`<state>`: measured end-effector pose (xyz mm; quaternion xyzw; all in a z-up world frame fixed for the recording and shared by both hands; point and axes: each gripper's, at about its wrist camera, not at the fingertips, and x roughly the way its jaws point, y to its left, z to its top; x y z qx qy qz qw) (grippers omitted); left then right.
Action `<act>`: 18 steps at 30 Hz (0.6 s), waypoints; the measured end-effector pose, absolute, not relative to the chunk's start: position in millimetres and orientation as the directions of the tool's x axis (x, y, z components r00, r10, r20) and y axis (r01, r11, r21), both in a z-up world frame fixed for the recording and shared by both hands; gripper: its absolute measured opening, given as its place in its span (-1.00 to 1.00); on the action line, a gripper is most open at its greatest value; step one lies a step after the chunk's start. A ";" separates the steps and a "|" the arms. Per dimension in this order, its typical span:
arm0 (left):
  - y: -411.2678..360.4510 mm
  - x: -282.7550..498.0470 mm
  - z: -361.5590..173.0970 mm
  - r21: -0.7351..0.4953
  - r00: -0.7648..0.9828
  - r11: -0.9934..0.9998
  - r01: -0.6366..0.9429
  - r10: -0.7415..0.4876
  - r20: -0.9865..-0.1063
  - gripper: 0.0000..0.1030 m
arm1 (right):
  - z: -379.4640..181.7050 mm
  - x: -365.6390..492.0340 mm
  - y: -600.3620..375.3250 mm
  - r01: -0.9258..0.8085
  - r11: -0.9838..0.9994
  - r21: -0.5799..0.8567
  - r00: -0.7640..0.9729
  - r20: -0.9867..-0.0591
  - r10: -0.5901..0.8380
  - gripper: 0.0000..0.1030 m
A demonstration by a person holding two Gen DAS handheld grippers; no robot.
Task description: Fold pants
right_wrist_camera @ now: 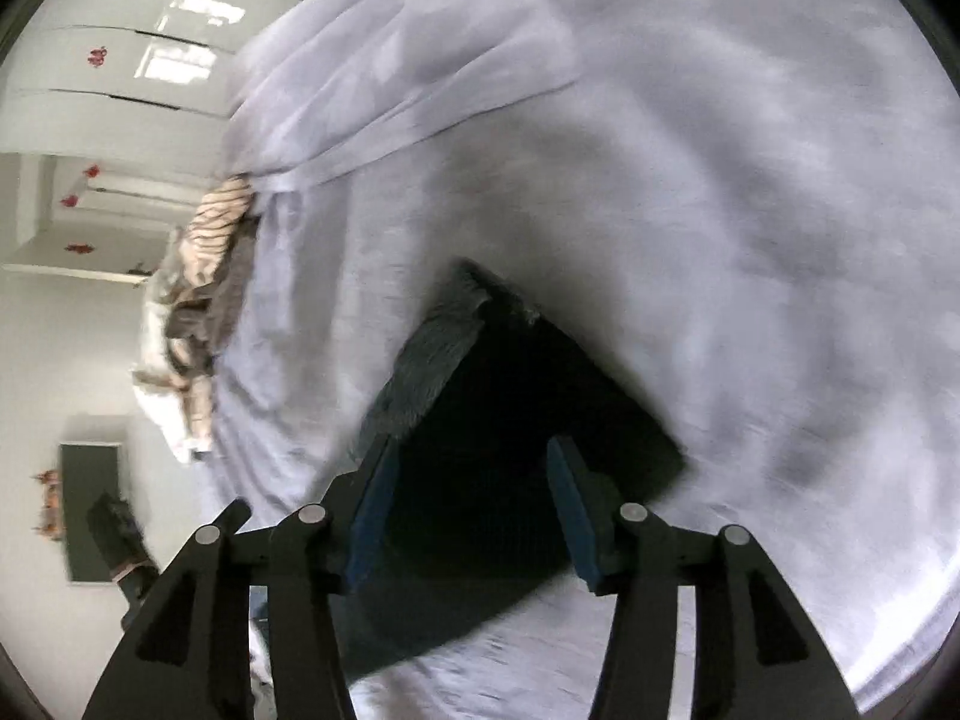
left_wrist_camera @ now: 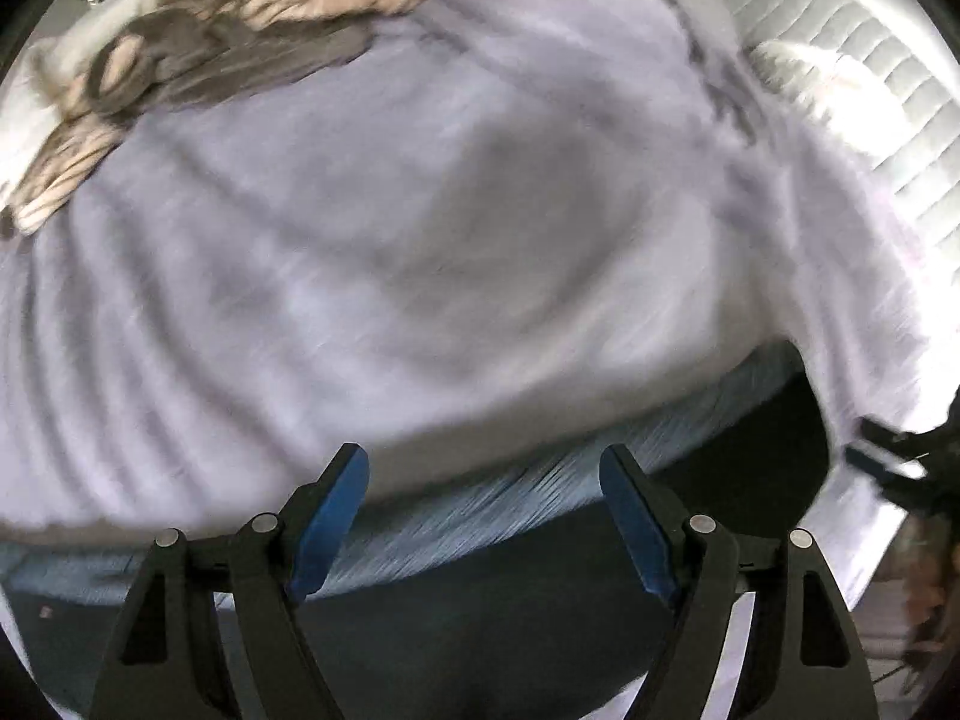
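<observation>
Motion blur is smearing both fisheye views, daylight is glaring off the white quilted surface (left_wrist_camera: 852, 90) toward two o'clock in the left view, the lavender sheet (right_wrist_camera: 750, 210) is lying evenly lit, and edges are bending into black vignette.

Lavender-sheeted bed (left_wrist_camera: 372, 228), white quilted headboard (left_wrist_camera: 840, 60), white wardrobe doors (right_wrist_camera: 108, 78)

Pants (right_wrist_camera: 528, 450) low centre of the right wrist view, on the bedsheet (right_wrist_camera: 750, 240); crumpled blanket (left_wrist_camera: 252, 24) upper left of the left wrist view.
</observation>
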<state>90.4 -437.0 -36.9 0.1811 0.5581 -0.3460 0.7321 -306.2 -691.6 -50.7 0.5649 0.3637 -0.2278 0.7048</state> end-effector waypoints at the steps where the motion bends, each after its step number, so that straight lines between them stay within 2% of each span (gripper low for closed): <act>1: -426.6 87.0 -44.2 -0.099 0.143 0.707 0.701 -0.274 -0.951 0.56 | -53.1 -312.5 -689.9 0.741 0.247 0.624 0.626 -0.776 0.082 0.08; 3: -412.8 82.5 -59.0 -0.075 0.136 0.729 0.681 -0.226 -0.965 0.56 | -74.6 -324.4 -683.8 0.759 0.185 0.624 0.612 -0.781 0.122 0.07; 4: -404.9 80.9 -69.3 -0.065 0.123 0.746 0.663 -0.193 -0.973 0.56 | -85.9 -327.5 -685.9 0.767 0.158 0.622 0.606 -0.783 0.143 -0.03; 5: -400.0 79.3 -76.2 -0.055 0.116 0.759 0.649 -0.170 -0.979 0.56 | -94.9 -322.6 -689.0 0.766 0.141 0.627 0.609 -0.779 0.153 -0.47; 6: -397.3 78.8 -81.0 -0.048 0.112 0.770 0.637 -0.154 -0.982 0.56 | -102.6 -317.0 -691.3 0.766 0.132 0.629 0.609 -0.776 0.163 -0.70; 7: -395.4 79.1 -83.6 -0.043 0.113 0.780 0.625 -0.145 -0.983 0.56 | -107.6 -313.2 -692.7 0.771 0.126 0.624 0.603 -0.779 0.169 -0.83; 8: -394.2 79.7 -83.4 -0.038 0.126 0.787 0.616 -0.146 -0.981 0.56 | -107.5 -310.8 -694.0 0.763 0.120 0.635 0.615 -0.771 0.165 -0.84; 10: -394.1 81.0 -83.2 -0.014 0.159 0.790 0.613 -0.141 -0.977 0.56 | -96.7 -306.4 -695.1 0.740 0.144 0.657 0.642 -0.754 0.140 -0.86; 13: -396.2 86.4 -103.8 0.026 0.158 0.787 0.616 -0.091 -0.983 0.56 | -110.5 -310.7 -692.2 0.821 0.182 0.540 0.519 -0.841 0.155 -0.86; 15: -397.6 87.7 -108.3 0.029 0.155 0.784 0.619 -0.085 -0.984 0.56 | -122.7 -314.1 -692.0 0.832 0.166 0.529 0.501 -0.846 0.182 -0.78; 17: -396.8 88.1 -100.1 0.028 0.157 0.785 0.619 -0.089 -0.984 0.56 | -113.5 -317.1 -692.9 0.851 0.166 0.499 0.480 -0.866 0.142 -0.18; 18: -394.2 87.7 -95.6 0.019 0.157 0.786 0.618 -0.099 -0.983 0.56 | -104.2 -317.4 -692.7 0.862 0.189 0.470 0.457 -0.883 0.110 -0.16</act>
